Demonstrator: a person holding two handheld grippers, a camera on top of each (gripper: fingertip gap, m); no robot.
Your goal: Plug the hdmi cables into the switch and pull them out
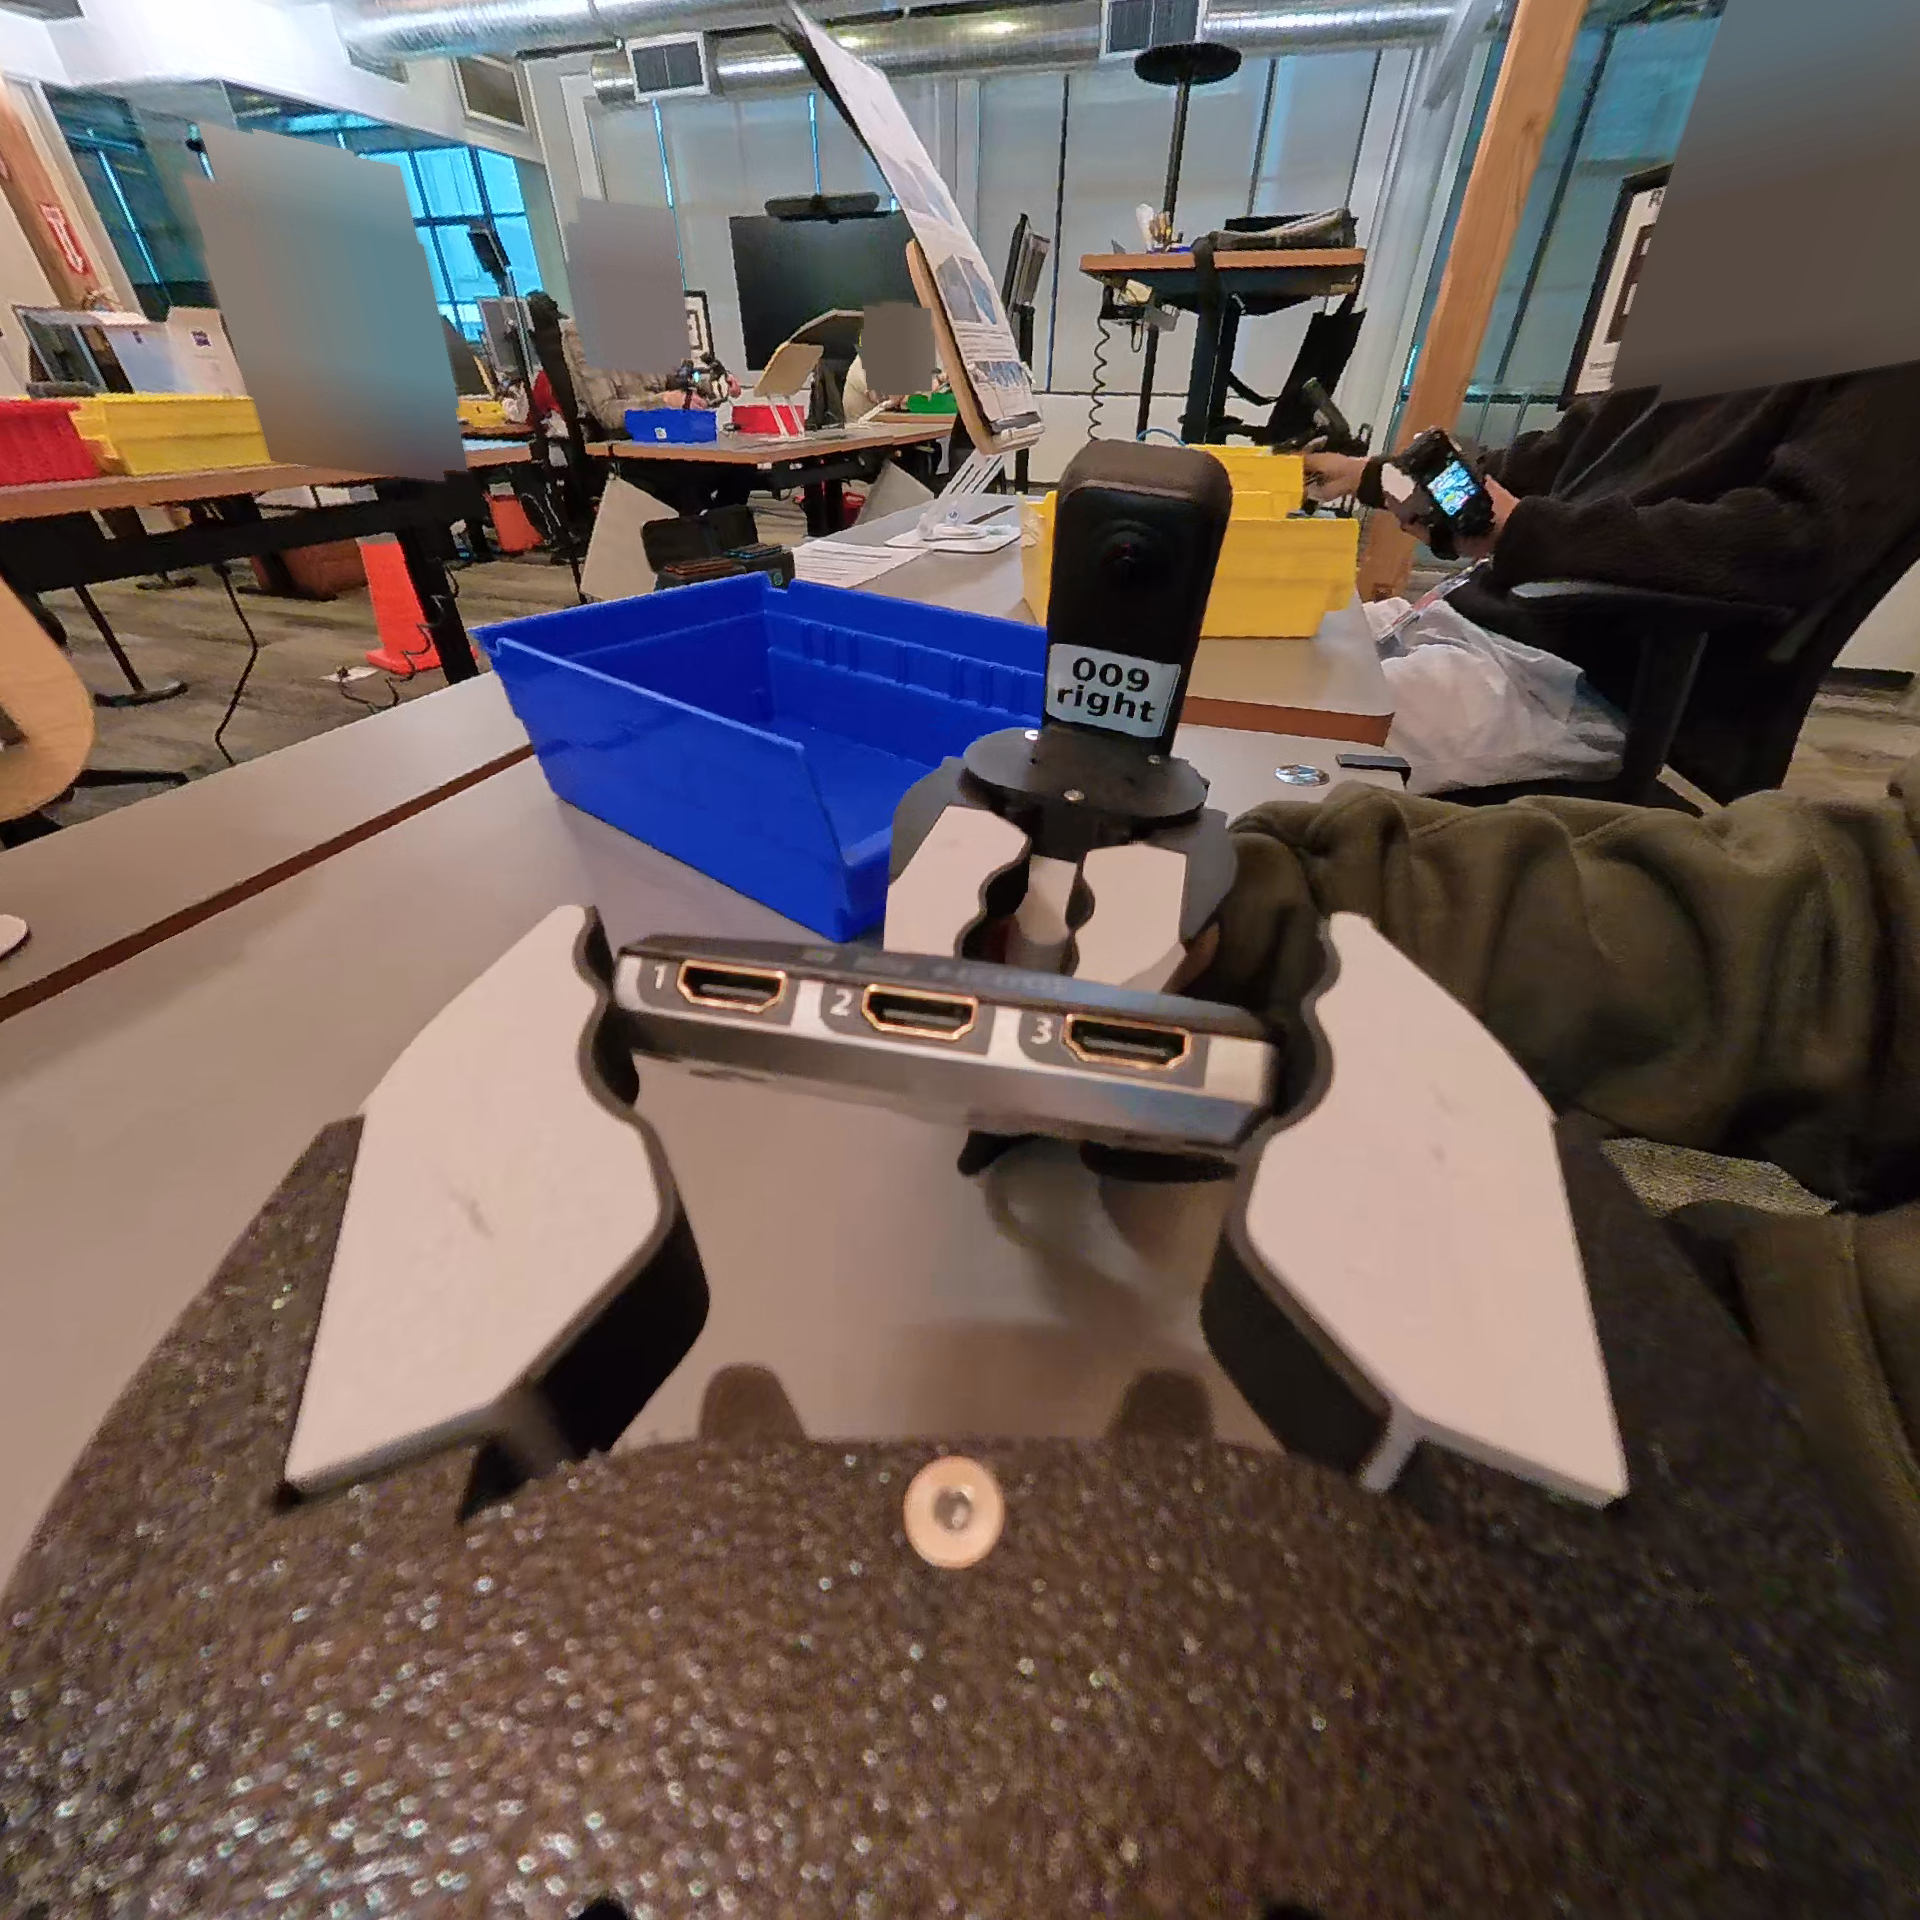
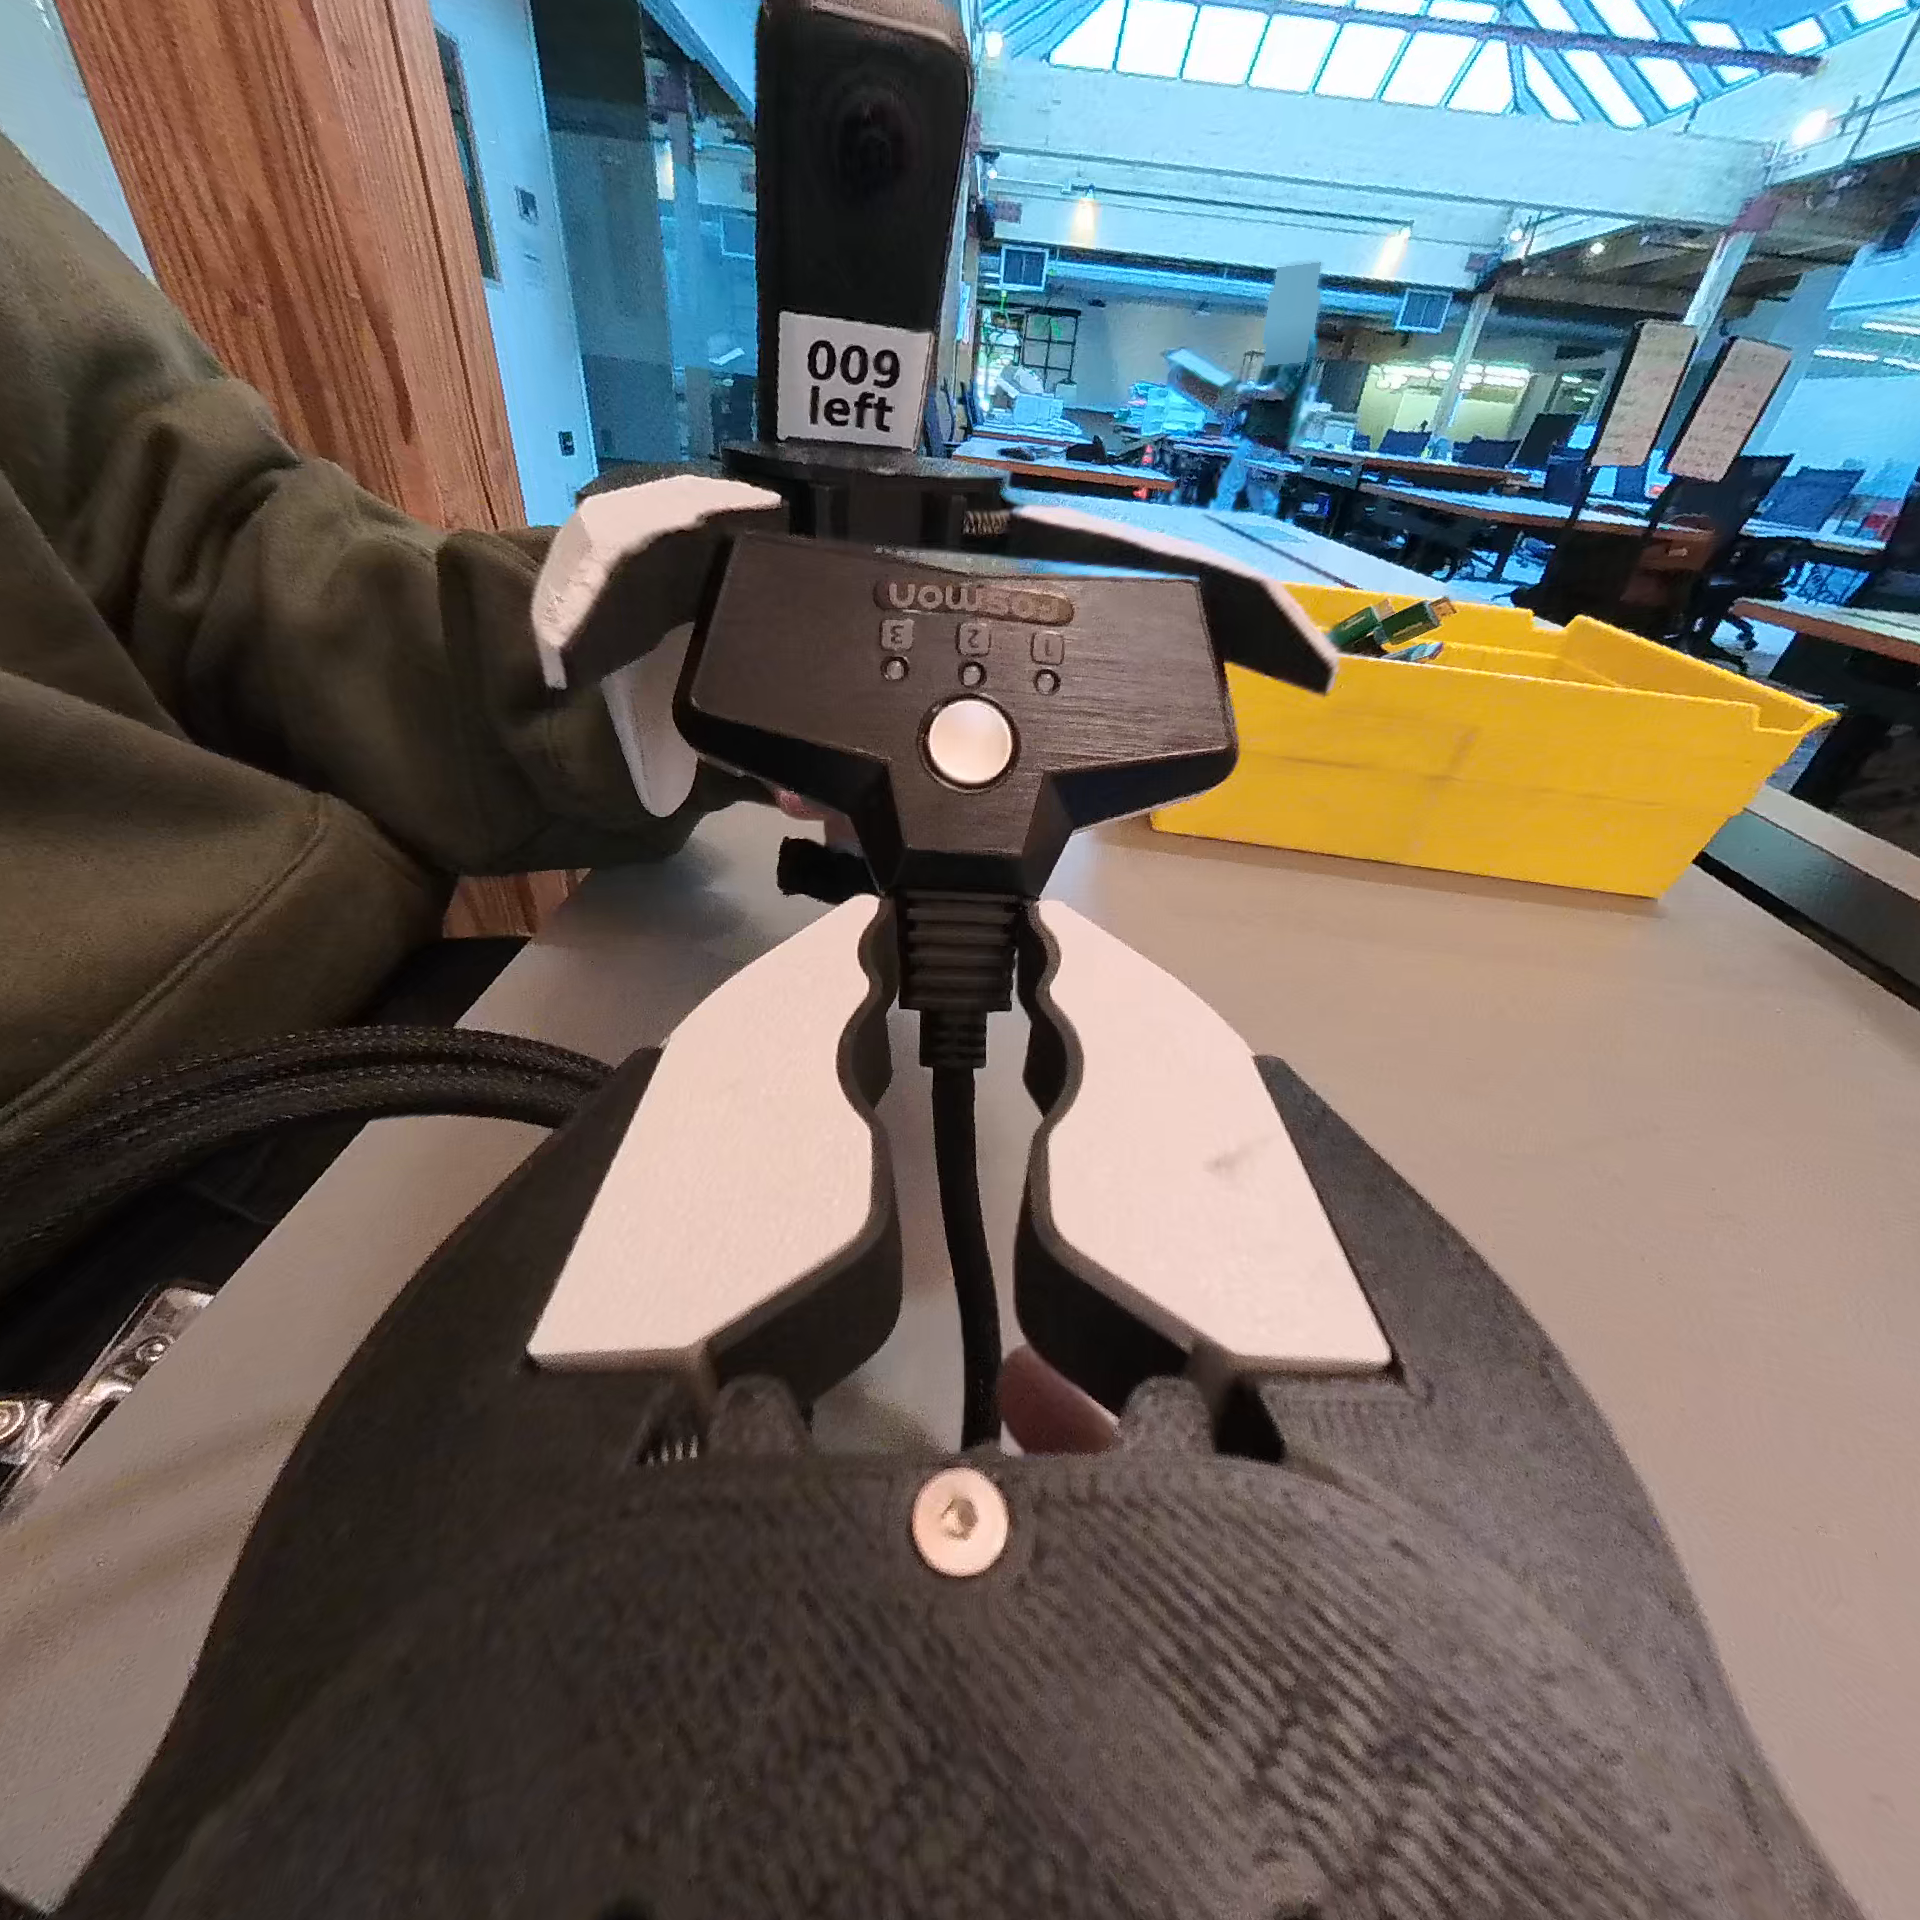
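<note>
A black metal HDMI switch (image 1: pixel 940 1023) with three gold-rimmed ports is held above a grey table (image 1: pixel 260 997). The left gripper (image 1: pixel 951 1029) clamps its sides, ports facing that camera. The right gripper (image 2: pixel 956 961) is closed on the ribbed collar of its black braided cable (image 2: pixel 961 1226). A blue plastic bin (image 1: pixel 727 748) sits behind.

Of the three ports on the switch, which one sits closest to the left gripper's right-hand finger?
The port at the right end of the row; the other two lie toward the switch's left end, nearer the opposite finger.
</note>
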